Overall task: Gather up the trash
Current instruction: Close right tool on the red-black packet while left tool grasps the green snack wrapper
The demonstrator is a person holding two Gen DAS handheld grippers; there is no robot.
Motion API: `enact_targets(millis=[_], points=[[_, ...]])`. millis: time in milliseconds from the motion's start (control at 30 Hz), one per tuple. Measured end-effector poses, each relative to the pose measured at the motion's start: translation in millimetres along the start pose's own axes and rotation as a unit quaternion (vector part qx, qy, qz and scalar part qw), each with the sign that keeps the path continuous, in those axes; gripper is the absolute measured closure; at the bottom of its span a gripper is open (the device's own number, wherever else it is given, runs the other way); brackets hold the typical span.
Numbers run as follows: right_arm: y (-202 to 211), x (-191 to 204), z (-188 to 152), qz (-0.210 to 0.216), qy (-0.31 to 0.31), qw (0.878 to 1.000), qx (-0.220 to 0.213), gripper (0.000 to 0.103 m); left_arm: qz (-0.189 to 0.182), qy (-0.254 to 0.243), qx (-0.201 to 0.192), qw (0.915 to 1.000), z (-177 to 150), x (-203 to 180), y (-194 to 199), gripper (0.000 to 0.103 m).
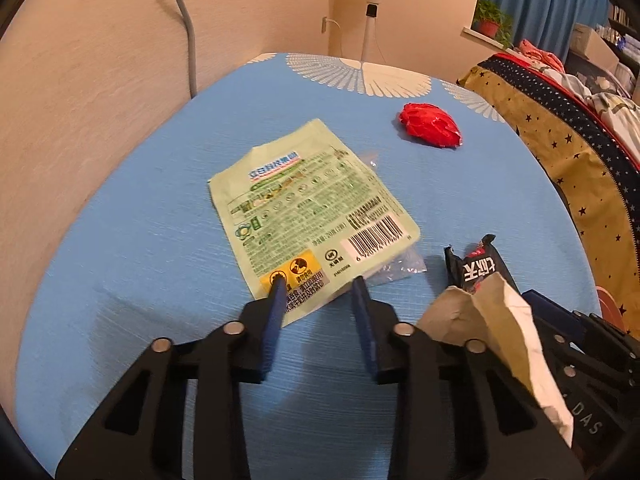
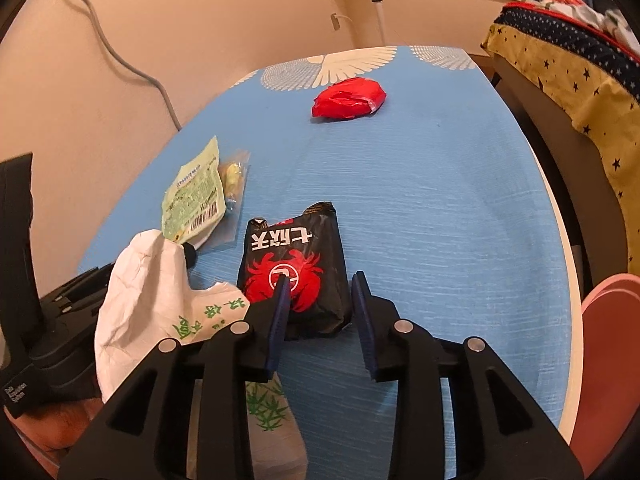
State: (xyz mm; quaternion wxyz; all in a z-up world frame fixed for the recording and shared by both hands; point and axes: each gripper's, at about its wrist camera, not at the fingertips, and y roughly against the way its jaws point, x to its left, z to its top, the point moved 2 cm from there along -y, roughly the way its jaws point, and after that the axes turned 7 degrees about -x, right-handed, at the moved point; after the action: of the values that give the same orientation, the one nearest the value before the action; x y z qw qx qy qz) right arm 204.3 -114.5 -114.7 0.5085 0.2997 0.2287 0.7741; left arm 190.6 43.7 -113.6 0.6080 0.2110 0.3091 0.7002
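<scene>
A pale green printed packet [image 1: 312,208] lies flat on the blue tablecloth [image 1: 160,240]. My left gripper [image 1: 320,286] stands open over its near corner, and the left fingertip [image 1: 279,286] overlaps the packet's yellow label. A black snack packet with a red crab [image 2: 296,264] lies between the fingers of my right gripper [image 2: 321,282], which is open; the right pad stands slightly apart from it. A crumpled white paper bag [image 2: 148,292] sits between the two grippers and shows again as the paper bag [image 1: 500,320] at the lower right. A crumpled red wrapper [image 2: 348,98] lies farther back.
A clear plastic wrapper [image 2: 234,176] lies beside the green packet. The wall with a grey cable [image 1: 184,20] runs along the left. A fan stand [image 1: 370,8] is behind the table. A star-patterned bed cover [image 1: 560,140] is on the right, and something pink [image 2: 608,360] sits at the table's near right.
</scene>
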Motion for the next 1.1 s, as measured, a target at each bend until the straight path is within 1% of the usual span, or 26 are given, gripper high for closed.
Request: enact_targets(millis=[33, 100, 167, 200, 233, 333, 467, 567, 667, 767, 800, 867, 933, 967, 1100], points=[[0, 2, 0, -0.004, 0.007, 1.0, 0.001, 0.069, 0.0, 0.001, 0.0, 1.0, 0, 0, 0, 0.077], [-1, 4, 0, -0.012, 0.017, 1.0, 0.002, 0.069, -0.004, 0.005, -0.001, 1.0, 0, 1, 1, 0.085], [-1, 6, 0, -0.019, 0.025, 1.0, 0.002, 0.071, -0.008, 0.007, 0.0, 0.9999, -1, 2, 1, 0.094], [-1, 7, 0, -0.017, 0.027, 1.0, 0.002, 0.075, -0.009, 0.008, 0.002, 0.9999, -1, 2, 1, 0.103], [-1, 7, 0, -0.013, 0.028, 1.0, 0.002, 0.081, -0.01, 0.01, 0.002, 0.9999, -2, 2, 1, 0.103], [0, 8, -2, -0.008, 0.033, 0.999, 0.002, 0.092, -0.013, 0.012, -0.001, 0.9998, -1, 3, 2, 0.103], [7, 9, -1, 0.0, 0.031, 0.999, -0.015, 0.096, -0.019, 0.021, -0.007, 0.9996, -1, 3, 6, 0.103], [16, 4, 1, -0.005, 0.015, 0.999, -0.034, 0.097, -0.023, 0.022, -0.016, 0.9994, 1, 3, 11, 0.103], [28, -7, 8, -0.023, -0.003, 0.998, -0.059, 0.097, -0.035, 0.03, -0.028, 0.9985, 5, 4, 16, 0.103], [44, -22, 15, -0.039, -0.03, 0.995, -0.092, 0.097, -0.034, 0.026, -0.038, 0.9984, 7, 3, 19, 0.103], [47, -25, 16, -0.044, -0.034, 0.994, -0.097, 0.097, -0.03, 0.02, -0.039, 0.9986, 7, 2, 19, 0.102], [51, -32, 17, -0.053, -0.041, 0.992, -0.105, 0.097, -0.022, 0.003, -0.033, 0.9992, 7, -2, 14, 0.094], [51, -37, 15, -0.048, -0.047, 0.992, -0.103, 0.097, -0.011, -0.012, -0.031, 0.9994, 8, -5, 11, 0.07], [50, -38, 14, -0.048, -0.047, 0.993, -0.101, 0.097, -0.006, -0.018, -0.03, 0.9994, 9, -6, 9, 0.068], [45, -40, 13, -0.043, -0.051, 0.993, -0.094, 0.097, 0.003, -0.049, -0.022, 0.9986, 12, -14, 2, 0.067]])
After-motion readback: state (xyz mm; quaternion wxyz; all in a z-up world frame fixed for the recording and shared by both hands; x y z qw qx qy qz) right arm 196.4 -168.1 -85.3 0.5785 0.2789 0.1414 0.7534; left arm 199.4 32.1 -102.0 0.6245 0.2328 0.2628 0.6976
